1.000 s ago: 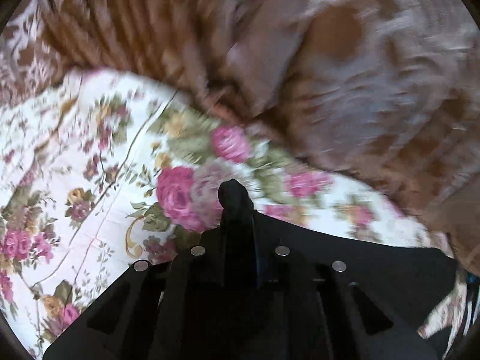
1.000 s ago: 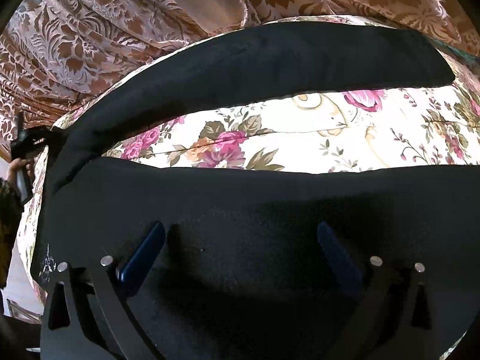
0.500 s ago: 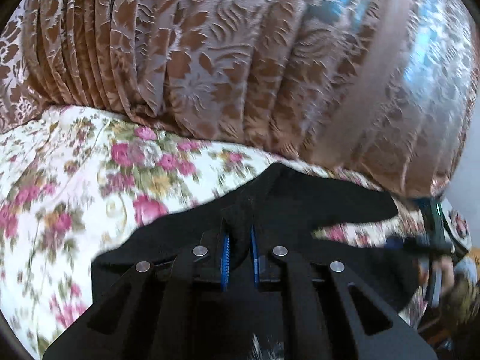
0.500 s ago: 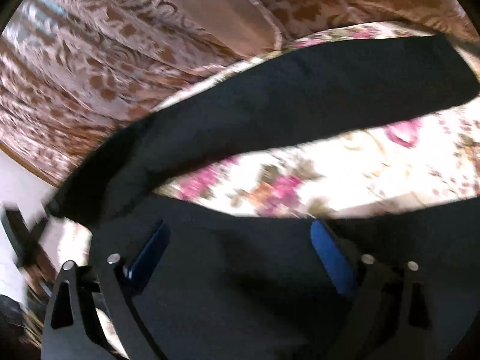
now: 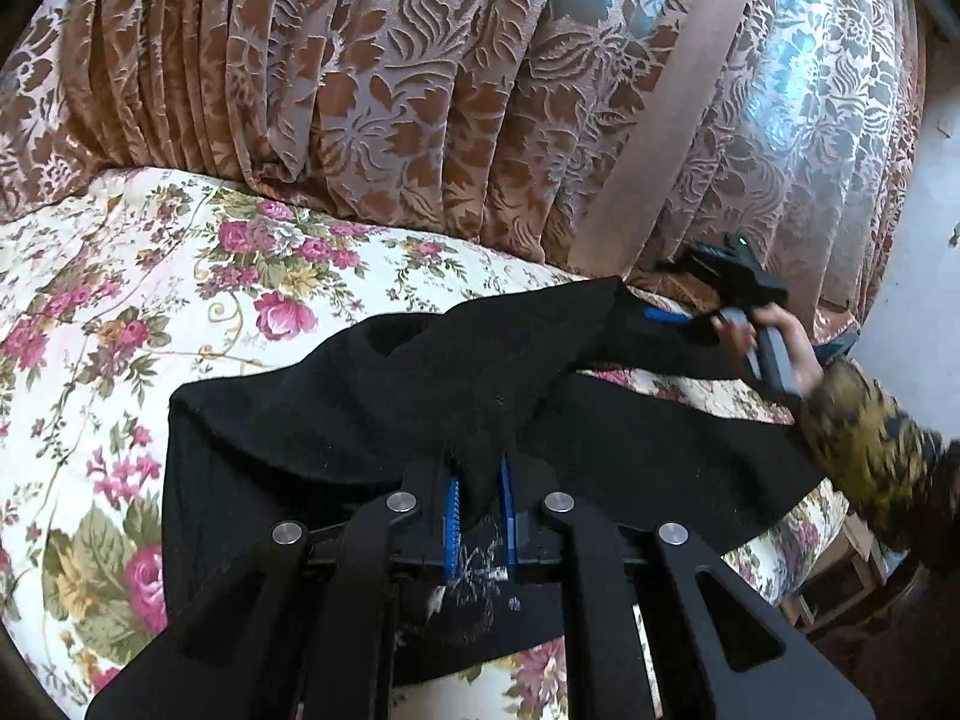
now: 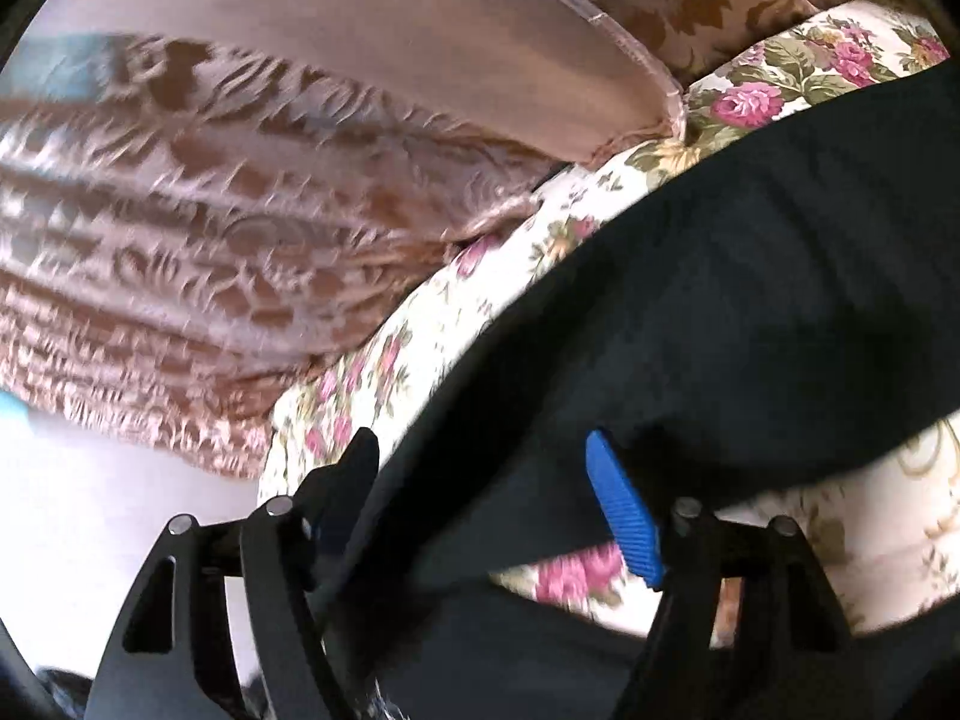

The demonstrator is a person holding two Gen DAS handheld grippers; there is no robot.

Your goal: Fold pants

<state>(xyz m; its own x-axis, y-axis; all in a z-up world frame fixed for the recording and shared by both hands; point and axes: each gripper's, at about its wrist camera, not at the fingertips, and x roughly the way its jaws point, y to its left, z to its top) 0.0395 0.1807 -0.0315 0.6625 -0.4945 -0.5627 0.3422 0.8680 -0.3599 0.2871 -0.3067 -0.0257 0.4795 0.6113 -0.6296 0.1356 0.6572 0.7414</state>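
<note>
Black pants [image 5: 336,408] lie spread over a floral bedspread [image 5: 120,300]. My left gripper [image 5: 478,468] is shut on a bunched fold of them, and a white print shows on the cloth just below its blue pads. My right gripper [image 5: 654,294] is at the far end of a leg on the right, held by a hand [image 5: 774,336] in a patterned sleeve. In the right wrist view a pants leg [image 6: 780,276] passes between the fingers of my right gripper [image 6: 480,438]. Its jaws are closing, and the blue pad [image 6: 624,516] stands clear of the cloth.
A brown patterned curtain [image 5: 390,90] hangs right behind the bed, also filling the upper left of the right wrist view as curtain folds [image 6: 210,228]. The bed's edge drops off at the right beside a pale wall [image 5: 918,312]. A wooden piece [image 5: 858,558] stands below it.
My left gripper has carried its fold of the pants across the bed toward the right hand. My right gripper has swung left to the leg's end, and its jaws have narrowed.
</note>
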